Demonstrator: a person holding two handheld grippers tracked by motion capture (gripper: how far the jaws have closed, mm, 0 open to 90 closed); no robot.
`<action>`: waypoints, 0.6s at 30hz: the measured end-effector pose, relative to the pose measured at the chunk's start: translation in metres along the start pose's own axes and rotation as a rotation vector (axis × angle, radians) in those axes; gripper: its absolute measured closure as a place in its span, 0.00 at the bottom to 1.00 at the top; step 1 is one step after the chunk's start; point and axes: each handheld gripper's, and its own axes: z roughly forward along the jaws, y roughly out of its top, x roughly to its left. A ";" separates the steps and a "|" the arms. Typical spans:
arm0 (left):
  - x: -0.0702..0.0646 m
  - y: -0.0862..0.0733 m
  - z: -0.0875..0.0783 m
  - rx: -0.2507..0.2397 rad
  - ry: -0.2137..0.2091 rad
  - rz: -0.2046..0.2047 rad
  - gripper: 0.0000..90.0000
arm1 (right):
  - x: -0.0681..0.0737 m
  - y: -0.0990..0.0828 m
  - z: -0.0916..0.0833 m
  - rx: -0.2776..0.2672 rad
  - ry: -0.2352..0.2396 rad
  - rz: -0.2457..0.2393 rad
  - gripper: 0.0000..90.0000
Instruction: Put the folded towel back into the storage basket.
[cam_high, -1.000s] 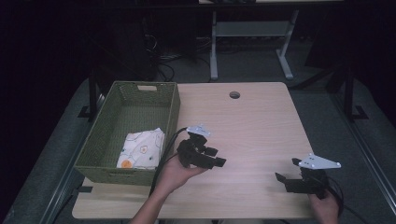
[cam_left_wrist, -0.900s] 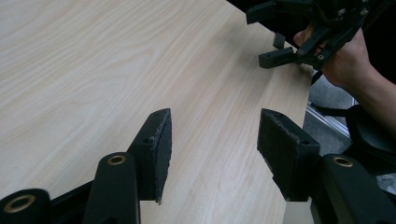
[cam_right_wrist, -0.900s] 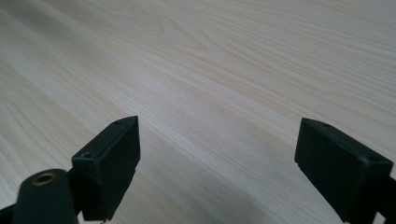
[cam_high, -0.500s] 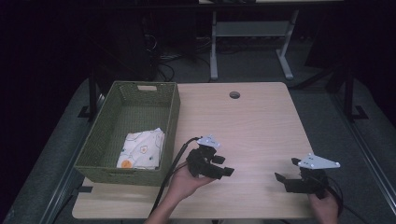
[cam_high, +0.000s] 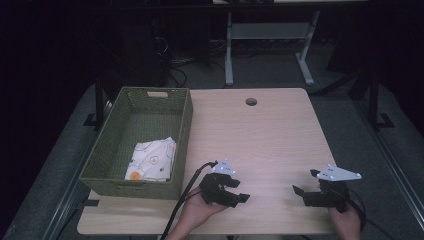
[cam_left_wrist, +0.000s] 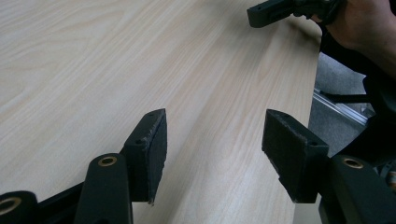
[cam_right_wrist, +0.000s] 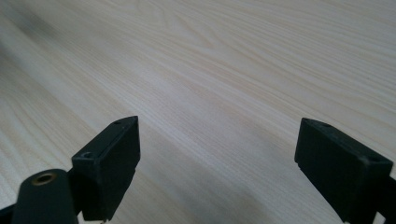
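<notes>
1. Folded cloth (cam_high: 151, 160) lies in the green basket (cam_high: 182, 130), left of centre in the high view; long axis runs toward the upper frame edge.
2. Left gripper (cam_high: 239, 192) sits lower centre, right of the basket and apart from it, nearer the cloth; jaws parted, just been opening, nothing between the pads (cam_left_wrist: 155, 151).
3. Right gripper (cam_high: 305, 182) rests lower right, well apart from the cloth; jaws wide, empty.
4. Pale wood table (cam_high: 265, 135), bare around both grippers, round hole (cam_high: 251, 101) near its upper edge.
5. Dark room beyond; grey table frame (cam_high: 270, 35) at upper centre.
</notes>
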 end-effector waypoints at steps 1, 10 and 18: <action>-0.001 -0.002 0.000 -0.001 0.001 0.005 0.45 | 0.001 0.000 0.000 0.002 0.000 0.000 0.15; -0.009 -0.011 0.000 0.017 0.010 0.023 0.42 | 0.005 0.001 -0.001 -0.001 0.004 -0.007 0.15; -0.013 -0.016 0.007 0.041 0.012 0.040 0.40 | 0.009 0.002 0.003 0.008 0.020 -0.023 0.15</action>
